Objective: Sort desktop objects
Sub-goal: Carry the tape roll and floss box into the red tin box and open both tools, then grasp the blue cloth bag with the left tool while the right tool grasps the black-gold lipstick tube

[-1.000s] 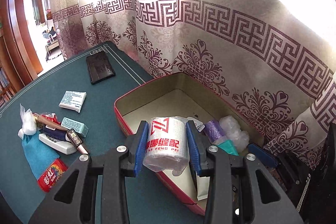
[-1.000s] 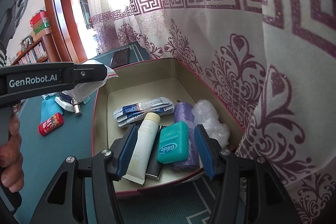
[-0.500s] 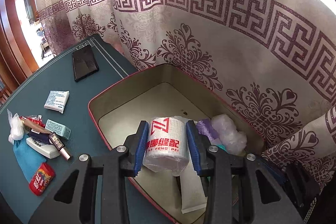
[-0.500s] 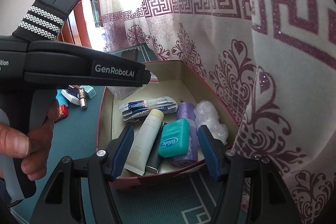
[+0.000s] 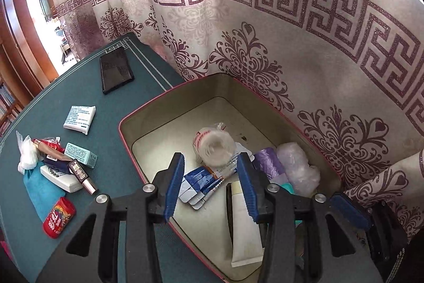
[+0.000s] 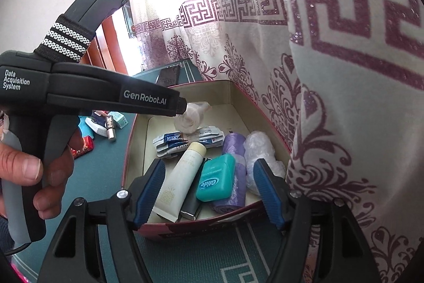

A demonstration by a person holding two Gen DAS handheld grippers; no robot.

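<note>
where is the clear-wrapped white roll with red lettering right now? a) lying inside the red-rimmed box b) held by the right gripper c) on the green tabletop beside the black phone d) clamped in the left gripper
a: the clear-wrapped white roll lies inside the red-rimmed box, on the blue and white sachets, beyond the left gripper, whose jaws are opening and grip nothing.
</note>
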